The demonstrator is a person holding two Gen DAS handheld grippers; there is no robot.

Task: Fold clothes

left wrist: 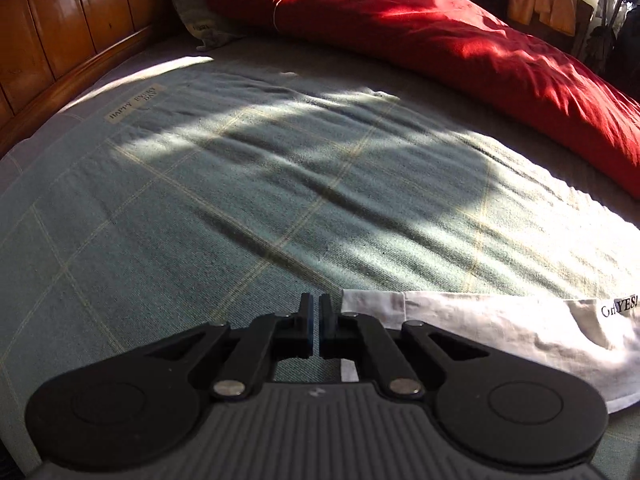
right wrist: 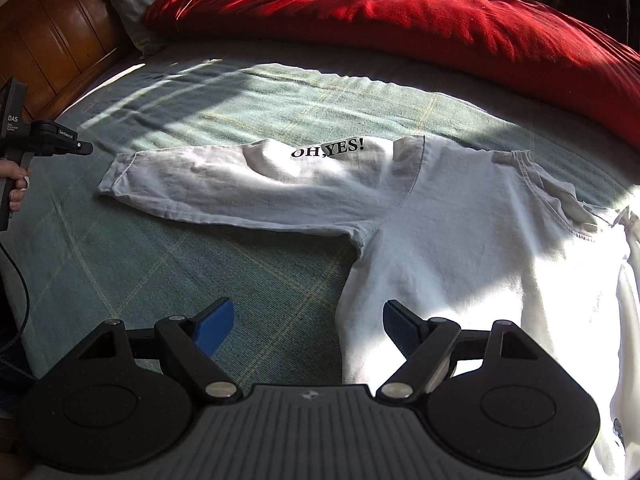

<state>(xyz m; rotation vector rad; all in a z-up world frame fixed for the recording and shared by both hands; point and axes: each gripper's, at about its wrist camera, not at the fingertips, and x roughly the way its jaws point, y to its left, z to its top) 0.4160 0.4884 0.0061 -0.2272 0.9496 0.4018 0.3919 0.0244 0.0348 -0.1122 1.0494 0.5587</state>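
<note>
"OH,YES!" printed in black capitals on the sleeve (right wrist: pixel 256 184) of the white shirt (right wrist: pixel 460 248), read plainly in the right wrist view; same words seen partly, as "OH YES!", at the right edge of the left wrist view on the white cloth; "HAPPY EVERY DAY" in dark letters on a pale label (left wrist: pixel 136 103) sewn to the green checked bedspread (left wrist: pixel 248 200); "DAS" in white on the black handheld device (right wrist: pixel 12 136) at the left edge, with smaller lines beneath too small to read; faint lettering on its black clamp block (right wrist: pixel 64 136), unreadable.
</note>
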